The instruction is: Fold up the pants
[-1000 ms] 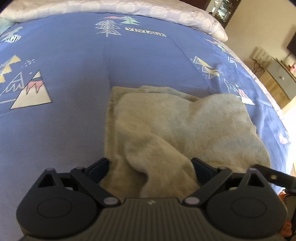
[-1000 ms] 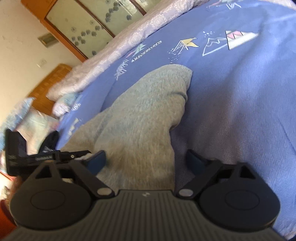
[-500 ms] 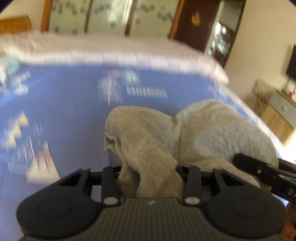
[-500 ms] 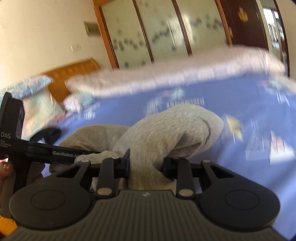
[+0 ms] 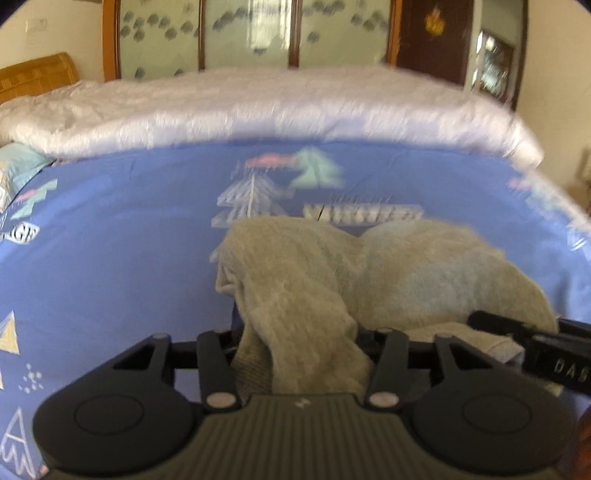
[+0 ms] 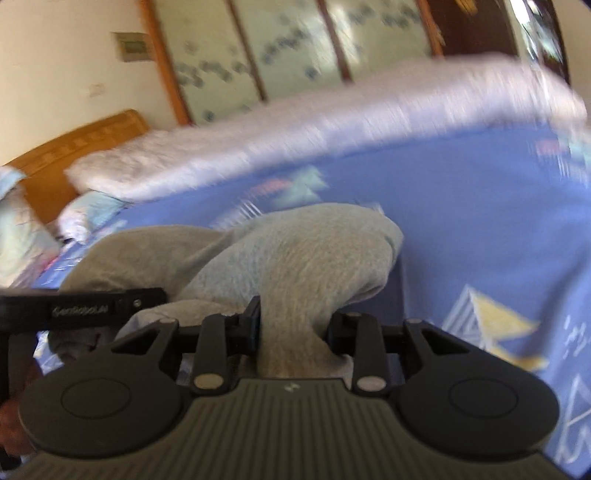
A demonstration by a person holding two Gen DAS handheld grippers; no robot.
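Lifted since earlier, pants [image 5: 369, 273] hang pinched in both slightly opening claws, blue bedspread [image 5: 110, 258] bare leftward.

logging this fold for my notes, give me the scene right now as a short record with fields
surface: blue patterned bedsheet
garment: grey-beige pants, bunched, lifted at the near edge
left gripper: fabric between its fingers, jaws opening
right gripper: fabric between its fingers, jaws opening
grippers' spacing: close, each shows in the other's view
behind the sheet: white quilt, wooden headboard, patterned glass doors
image quality: background motion-blurred
fold status: in progress, not laid flat
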